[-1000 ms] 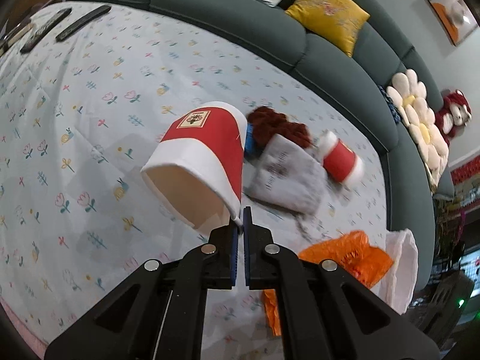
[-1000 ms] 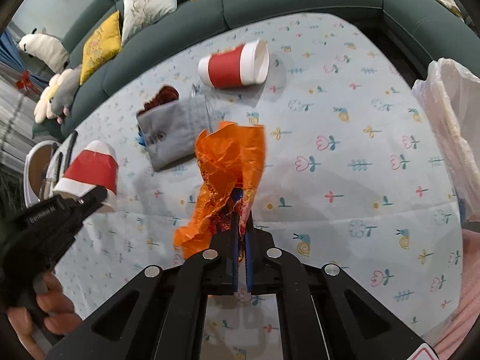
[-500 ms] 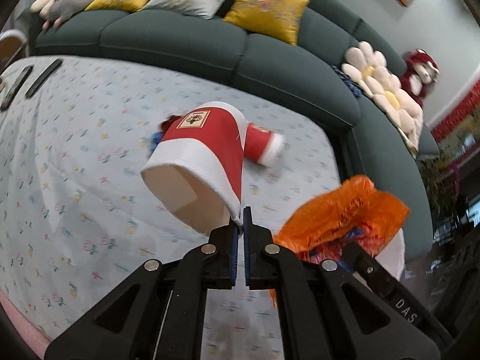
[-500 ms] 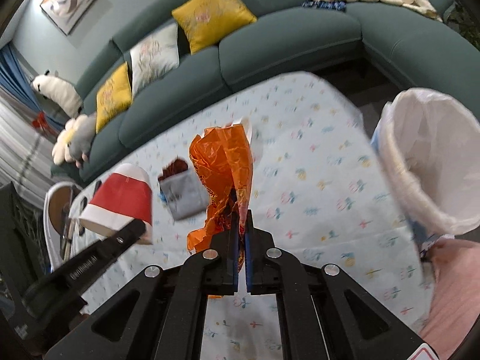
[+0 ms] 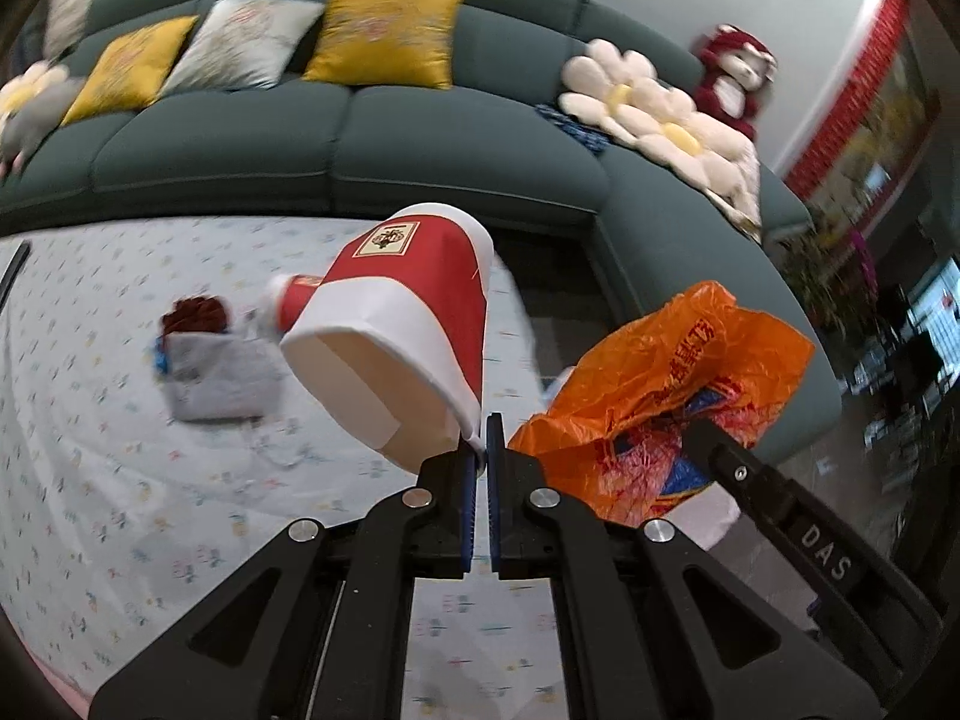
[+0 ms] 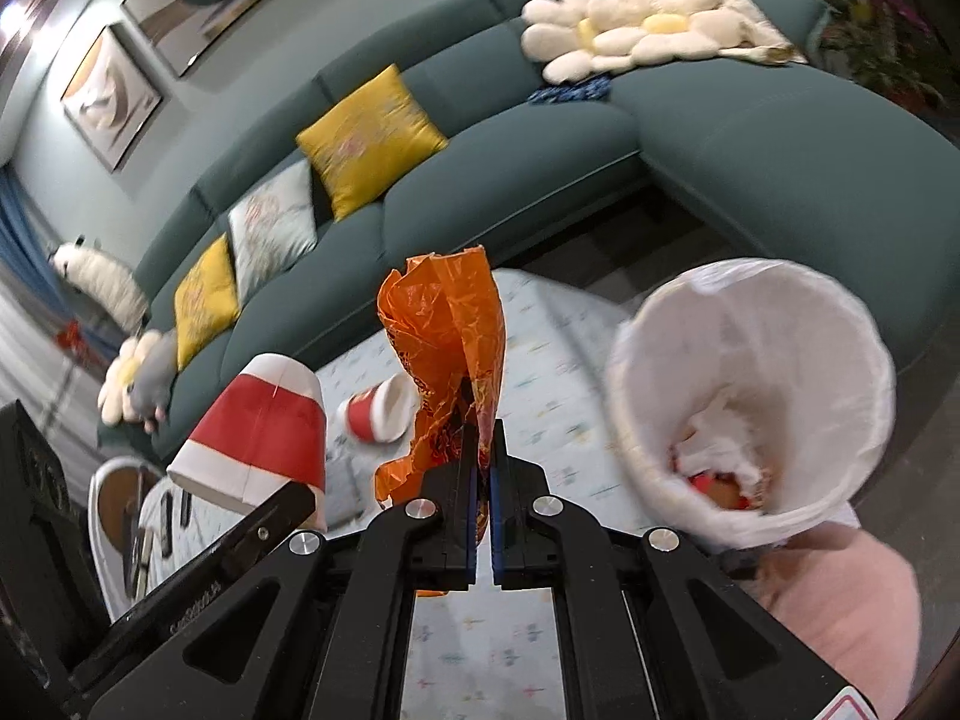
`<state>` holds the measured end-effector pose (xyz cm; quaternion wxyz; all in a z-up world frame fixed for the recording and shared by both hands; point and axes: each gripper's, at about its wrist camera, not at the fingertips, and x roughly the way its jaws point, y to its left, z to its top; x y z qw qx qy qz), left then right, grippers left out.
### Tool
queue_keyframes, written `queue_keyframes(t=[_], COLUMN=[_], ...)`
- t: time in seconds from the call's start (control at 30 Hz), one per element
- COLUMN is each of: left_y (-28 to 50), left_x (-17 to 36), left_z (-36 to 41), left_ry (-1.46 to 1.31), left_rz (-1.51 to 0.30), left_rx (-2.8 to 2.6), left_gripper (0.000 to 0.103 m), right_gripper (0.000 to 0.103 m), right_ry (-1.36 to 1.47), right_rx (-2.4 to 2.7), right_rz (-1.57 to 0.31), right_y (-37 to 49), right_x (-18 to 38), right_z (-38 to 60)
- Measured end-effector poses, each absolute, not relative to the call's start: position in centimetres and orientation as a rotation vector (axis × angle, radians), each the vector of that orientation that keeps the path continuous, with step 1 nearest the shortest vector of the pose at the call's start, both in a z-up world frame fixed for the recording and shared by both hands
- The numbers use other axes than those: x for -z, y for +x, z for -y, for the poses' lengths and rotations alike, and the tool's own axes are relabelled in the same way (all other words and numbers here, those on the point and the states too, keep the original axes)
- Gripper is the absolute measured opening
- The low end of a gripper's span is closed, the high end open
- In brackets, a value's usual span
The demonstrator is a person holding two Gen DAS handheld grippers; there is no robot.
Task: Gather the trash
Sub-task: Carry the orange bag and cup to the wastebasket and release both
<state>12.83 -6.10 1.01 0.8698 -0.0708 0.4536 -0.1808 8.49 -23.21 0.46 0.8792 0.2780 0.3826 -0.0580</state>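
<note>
The left gripper (image 5: 479,450) is clamped on the rim of a red-and-white paper cup (image 5: 399,330). The cup is held in the air above the flowered table (image 5: 90,480). Its long axis runs from lower left to upper right in the left wrist view, with the open mouth turned down and left toward the camera and the base pointing up toward the sofa (image 5: 420,138). Behind it on the table lie a grey pouch (image 5: 216,378) with something dark red at its top, and a second cup (image 5: 297,300) on its side.

To the right, the right gripper (image 6: 480,474) is pinched shut on an orange plastic bag (image 6: 447,348). The bag stands up from the jaws as a crumpled upright strip, long axis near vertical, with a loose fold hanging at the lower left. In the right wrist view the lined bin (image 6: 750,402) is just right of the bag, mouth tilted toward the camera, with white and red scraps inside. A pink sleeve (image 6: 840,600) shows below it.

Against the frame a second ago, both grippers are higher and have swung right. The table has dropped back and more of the sofa shows. The bin, then cut off at the frame edge, now shows whole. Both grips are unchanged. The cup and bag are closer together.
</note>
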Motion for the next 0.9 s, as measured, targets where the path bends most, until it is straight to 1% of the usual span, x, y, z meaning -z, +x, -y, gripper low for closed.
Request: queue_keyframes(t=[0.53, 0.7, 0.9], left_y=[11.4, 11.6, 12.7], left_x=[-1.1, -0.4, 0.5], left_z=[20.0, 22.7, 24.0], left_ry=[0.041, 0.081, 0.065], left_rz=[-0.952, -0.963, -0.998], left_rx=[0.612, 0.644, 0.642], left_gripper=[0.003, 0.003, 0.004], right_gripper=[0.004, 0.004, 0.004], right_ry=[0.669, 0.691, 0.702], right_rx=[0.317, 0.360, 0.384], right_rz=[-0.730, -0.733, -0.747], right_y=[4.4, 3.9, 4.2], right_x=[0.4, 1.3, 2.5], right_z=[35.7, 38.3, 39.8])
